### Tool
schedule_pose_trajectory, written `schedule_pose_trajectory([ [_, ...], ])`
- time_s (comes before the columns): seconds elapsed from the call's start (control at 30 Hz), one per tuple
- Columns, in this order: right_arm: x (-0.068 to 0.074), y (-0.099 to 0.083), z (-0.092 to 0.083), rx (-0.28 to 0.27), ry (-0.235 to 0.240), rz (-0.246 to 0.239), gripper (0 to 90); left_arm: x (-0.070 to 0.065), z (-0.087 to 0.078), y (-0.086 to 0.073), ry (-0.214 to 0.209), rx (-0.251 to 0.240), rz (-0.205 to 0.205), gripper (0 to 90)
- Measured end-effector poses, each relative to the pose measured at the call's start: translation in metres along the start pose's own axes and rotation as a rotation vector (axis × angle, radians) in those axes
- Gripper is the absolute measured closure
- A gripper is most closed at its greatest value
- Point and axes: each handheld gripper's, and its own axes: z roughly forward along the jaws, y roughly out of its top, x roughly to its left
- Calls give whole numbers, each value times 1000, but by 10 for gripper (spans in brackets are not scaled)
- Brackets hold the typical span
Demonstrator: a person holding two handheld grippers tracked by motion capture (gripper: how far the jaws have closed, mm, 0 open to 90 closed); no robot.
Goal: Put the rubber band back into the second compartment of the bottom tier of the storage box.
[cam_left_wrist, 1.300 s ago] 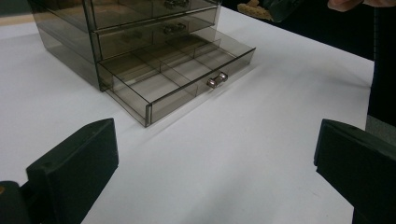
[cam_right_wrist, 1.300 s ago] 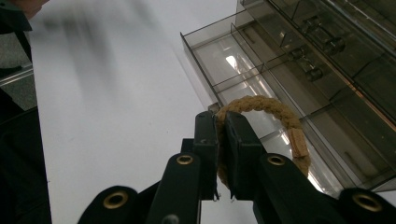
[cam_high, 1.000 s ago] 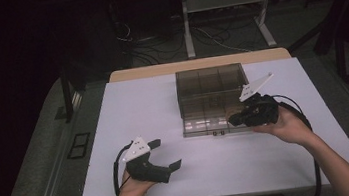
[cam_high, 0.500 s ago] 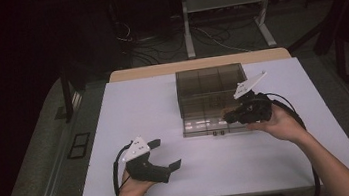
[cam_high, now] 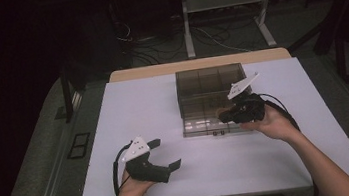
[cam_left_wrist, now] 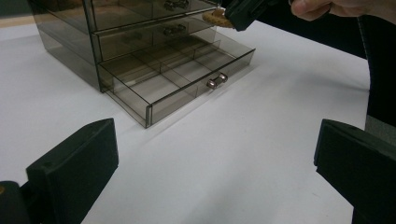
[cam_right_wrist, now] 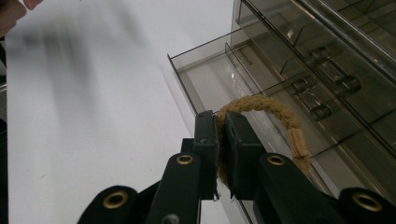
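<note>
A smoky clear drawer cabinet [cam_high: 210, 87] stands on the white table, its bottom drawer [cam_left_wrist: 177, 77] pulled out, divided into compartments that look empty. My right gripper [cam_right_wrist: 220, 126] is shut on a tan rope ring [cam_right_wrist: 275, 116] and holds it just above the open drawer [cam_right_wrist: 210, 79]. From above, the right gripper [cam_high: 225, 117] hovers over the drawer's right part. The ring [cam_left_wrist: 215, 18] shows as a tan bit at the top of the left gripper view. My left gripper [cam_high: 167, 154] rests open near the table's front left, jaws wide apart and nothing between them, pointing toward the cabinet.
The white table top [cam_high: 138, 107] has bare room left of the cabinet and in front of it. The two upper drawers [cam_left_wrist: 140, 35] are shut, with small metal knobs. Cables trail from both grippers. Dark floor and a metal stand [cam_high: 221, 6] lie beyond the table.
The right gripper with the rope ring has shifted slightly left and toward the open drawer. The left gripper has stayed where it was.
</note>
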Motion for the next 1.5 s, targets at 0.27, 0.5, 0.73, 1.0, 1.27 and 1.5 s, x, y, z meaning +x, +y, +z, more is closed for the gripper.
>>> schedule_pose_trajectory([
  [0.27,-1,1,11,12,-9,-9,823,0,0,0,-2,0,1,0],
  [0.5,-1,2,19,14,-6,-15,823,0,0,0,-2,-1,0,0],
  [0.73,-5,1,25,16,-7,-5,823,0,0,0,-2,-2,1,0],
  [1.0,-8,-2,35,25,-3,-3,823,0,0,0,-3,-2,-1,0],
  [1.27,-10,-3,44,35,7,1,823,0,0,0,-3,-2,0,0],
  [1.5,-13,-5,51,61,7,5,823,1,0,0,-4,-1,-1,0],
])
